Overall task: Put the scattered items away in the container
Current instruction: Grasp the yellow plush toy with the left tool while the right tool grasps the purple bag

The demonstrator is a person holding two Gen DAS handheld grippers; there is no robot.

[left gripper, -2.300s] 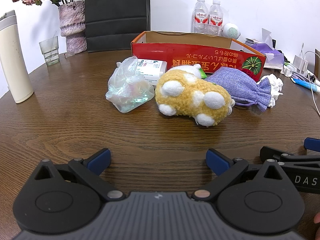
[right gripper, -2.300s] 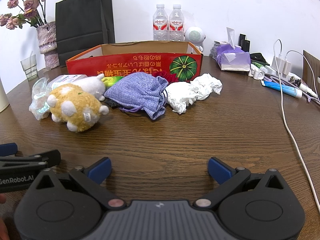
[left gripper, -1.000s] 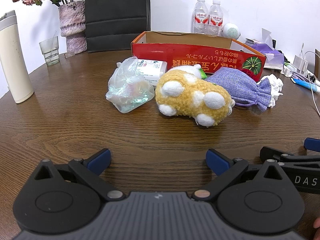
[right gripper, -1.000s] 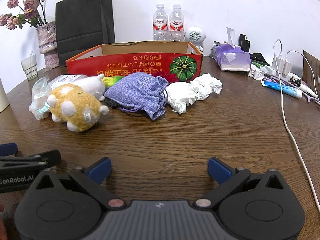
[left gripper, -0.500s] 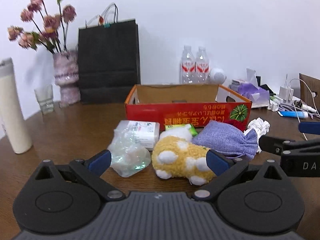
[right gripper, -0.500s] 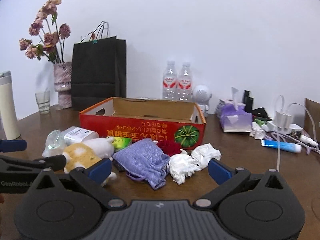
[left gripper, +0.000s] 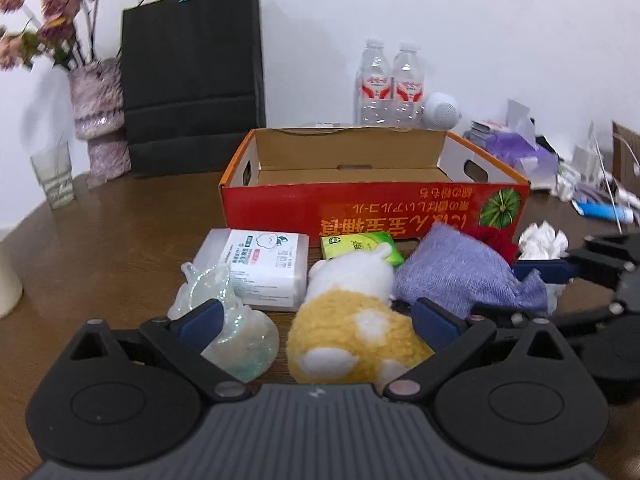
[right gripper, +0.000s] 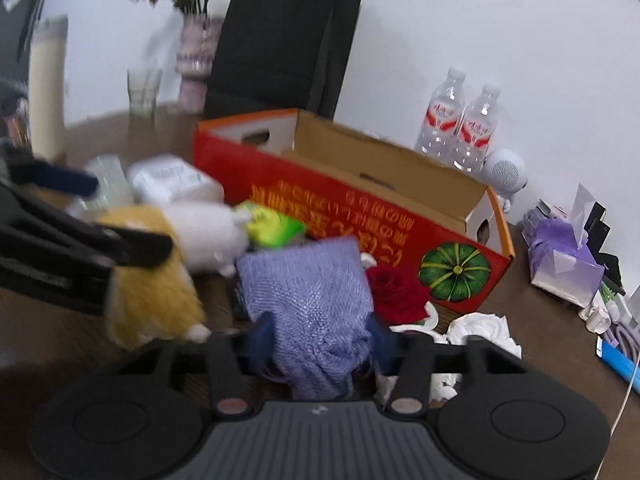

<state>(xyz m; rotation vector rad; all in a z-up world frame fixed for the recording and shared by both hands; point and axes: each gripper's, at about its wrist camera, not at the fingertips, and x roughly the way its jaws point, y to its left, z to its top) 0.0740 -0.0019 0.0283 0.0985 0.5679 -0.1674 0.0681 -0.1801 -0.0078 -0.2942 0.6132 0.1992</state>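
Observation:
The red cardboard box (left gripper: 376, 208) (right gripper: 320, 208) stands open with the scattered items in front of it. My left gripper (left gripper: 318, 320) is open, and the yellow-and-white plush toy (left gripper: 352, 336) lies between its fingers beside a clear plastic bag (left gripper: 240, 336). My right gripper (right gripper: 320, 338) has rolled and its jaws are closing on the purple cloth pouch (right gripper: 308, 300) (left gripper: 460, 272), with the pads against its sides. Around them lie a wipes pack (left gripper: 260, 264), a green packet (left gripper: 360, 246), a red rose (right gripper: 396, 292) and crumpled white tissue (right gripper: 484, 332).
Behind the box stand a black paper bag (left gripper: 192, 76), a vase of flowers (left gripper: 100, 120), a glass (left gripper: 54, 180), two water bottles (left gripper: 390, 84) and a white speaker (left gripper: 442, 110). A purple tissue box (right gripper: 564, 268), a blue tube and cables crowd the right.
Both grippers have lifted and moved forward to the pile. The left now straddles the plush toy. The right has rolled and narrowed its jaws onto the purple pouch.

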